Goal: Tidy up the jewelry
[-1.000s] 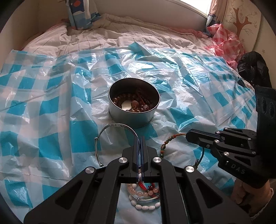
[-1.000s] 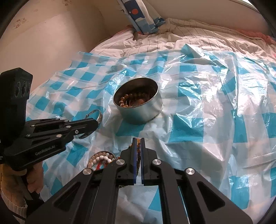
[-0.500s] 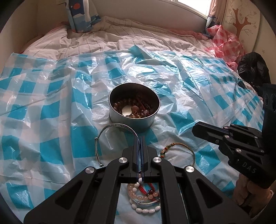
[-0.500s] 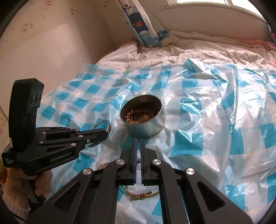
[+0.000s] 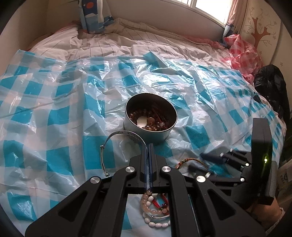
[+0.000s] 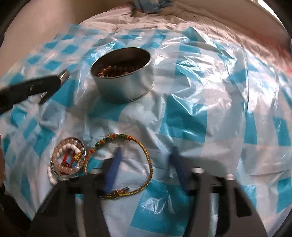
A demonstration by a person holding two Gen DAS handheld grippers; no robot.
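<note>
A round metal tin [image 5: 146, 134] [image 6: 124, 87] holding brown beads stands mid-sheet. My left gripper [image 5: 148, 145] [image 6: 58, 80] is shut, pinching one end of a silver bangle [image 5: 124, 132] [image 6: 64, 75] just in front of the tin. My right gripper [image 6: 147, 148] [image 5: 198, 161], blurred, hangs low over a green, orange and gold woven bracelet [image 6: 127, 137] [image 5: 189, 160]. Its jaws are opening. One side of the loop lies between the fingers, untouched by the pads. A pile of white, pink and red bead bracelets [image 6: 68, 156] [image 5: 155, 206] lies left of it.
A crinkled blue-and-white checked plastic sheet [image 5: 54, 109] [image 6: 200, 91] covers the bed. A blue pillow [image 5: 93, 16] leans at the back wall. A red checked bag [image 5: 242, 54] and a black bag [image 5: 270, 85] sit at the right edge.
The right gripper has tilted down and sunk toward the woven bracelet, and its jaws have parted. The left gripper has kept still, shut on the bangle.
</note>
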